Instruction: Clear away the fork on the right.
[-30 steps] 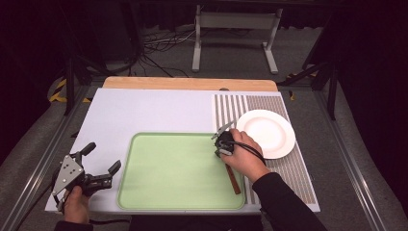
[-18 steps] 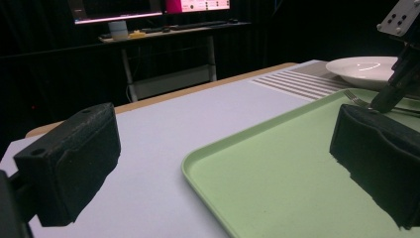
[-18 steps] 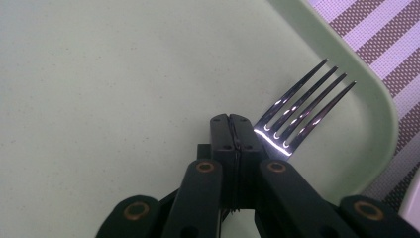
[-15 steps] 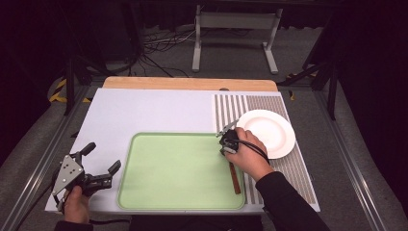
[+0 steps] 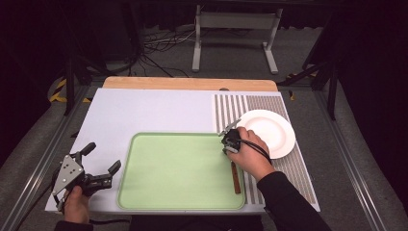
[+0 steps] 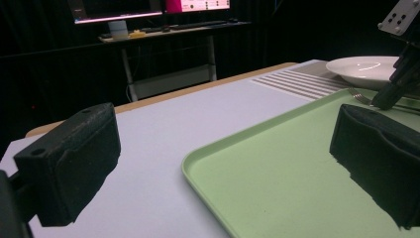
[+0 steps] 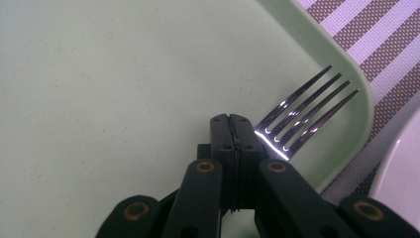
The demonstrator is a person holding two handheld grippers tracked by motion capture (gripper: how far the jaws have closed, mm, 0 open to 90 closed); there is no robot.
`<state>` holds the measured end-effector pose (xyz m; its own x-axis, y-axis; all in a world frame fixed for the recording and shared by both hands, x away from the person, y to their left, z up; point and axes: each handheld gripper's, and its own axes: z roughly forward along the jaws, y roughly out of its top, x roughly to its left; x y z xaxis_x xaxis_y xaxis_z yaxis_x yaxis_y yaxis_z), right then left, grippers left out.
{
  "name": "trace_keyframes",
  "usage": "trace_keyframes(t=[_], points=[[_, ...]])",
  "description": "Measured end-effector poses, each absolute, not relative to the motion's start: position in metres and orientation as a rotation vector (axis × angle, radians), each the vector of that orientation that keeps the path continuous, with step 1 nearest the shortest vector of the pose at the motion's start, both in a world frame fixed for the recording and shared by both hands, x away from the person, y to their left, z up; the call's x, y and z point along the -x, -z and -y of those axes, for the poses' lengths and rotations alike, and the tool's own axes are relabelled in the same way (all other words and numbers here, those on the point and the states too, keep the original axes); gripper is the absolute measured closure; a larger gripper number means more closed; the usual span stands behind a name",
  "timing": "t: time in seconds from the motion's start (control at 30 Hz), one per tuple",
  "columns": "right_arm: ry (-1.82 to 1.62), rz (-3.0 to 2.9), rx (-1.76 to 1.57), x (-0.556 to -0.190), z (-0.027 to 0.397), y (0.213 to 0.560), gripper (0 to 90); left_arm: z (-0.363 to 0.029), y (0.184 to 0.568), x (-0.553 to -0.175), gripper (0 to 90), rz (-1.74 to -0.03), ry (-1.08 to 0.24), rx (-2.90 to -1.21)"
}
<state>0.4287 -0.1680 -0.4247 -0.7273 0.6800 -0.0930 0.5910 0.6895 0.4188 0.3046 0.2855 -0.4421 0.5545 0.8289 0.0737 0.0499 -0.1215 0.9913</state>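
We are holding a fork (image 7: pixel 307 111) in the right gripper (image 5: pixel 230 140), whose jaws are pressed fully together around the fork's neck, so the tines are sticking out just past the jaw tips to their right in the right gripper view. In the high view the fork is lying at the far right corner of the green tray (image 5: pixel 183 171), its long axis running from the near right, where the brown handle (image 5: pixel 235 177) is passing under our right hand (image 5: pixel 250 156), toward the far left, with the tines pointing at the tray's far rim. The white plate (image 5: pixel 269 131) is sitting just to the right on the striped mat (image 5: pixel 240 106), close beside the gripper, so the coming move is probably turning on that short gap between tines, tray rim and plate.

Our right hand is by far the nearer one. The left gripper (image 5: pixel 94 168) is waiting well apart at the near left edge of the table (image 5: pixel 144 110), its jaws spread wide with nothing between them.

We are finding no brand, label or readable writing on the fork, plate, tray or mat.
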Motion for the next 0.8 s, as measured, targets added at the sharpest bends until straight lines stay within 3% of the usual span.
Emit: trace_keyframes(t=[0.4,0.5,0.73,0.8], points=[[-0.539,-2.651,-1.025,-0.428,0.171,0.424,88.4,-0.285,0.442,-0.305,0.1,-0.77,-0.793,-1.566],[-0.591,-2.641,-1.005,-0.427,0.171,0.421,79.5,-0.286,0.442,-0.305,0.0,-0.771,-0.793,-1.566],[-0.802,-2.593,-0.949,-0.419,0.173,0.405,33.7,-0.285,0.442,-0.305,0.1,-0.771,-0.793,-1.565],[-0.842,-2.566,-0.915,-0.417,0.174,0.4,26.8,-0.285,0.442,-0.304,0.0,-0.77,-0.793,-1.563]])
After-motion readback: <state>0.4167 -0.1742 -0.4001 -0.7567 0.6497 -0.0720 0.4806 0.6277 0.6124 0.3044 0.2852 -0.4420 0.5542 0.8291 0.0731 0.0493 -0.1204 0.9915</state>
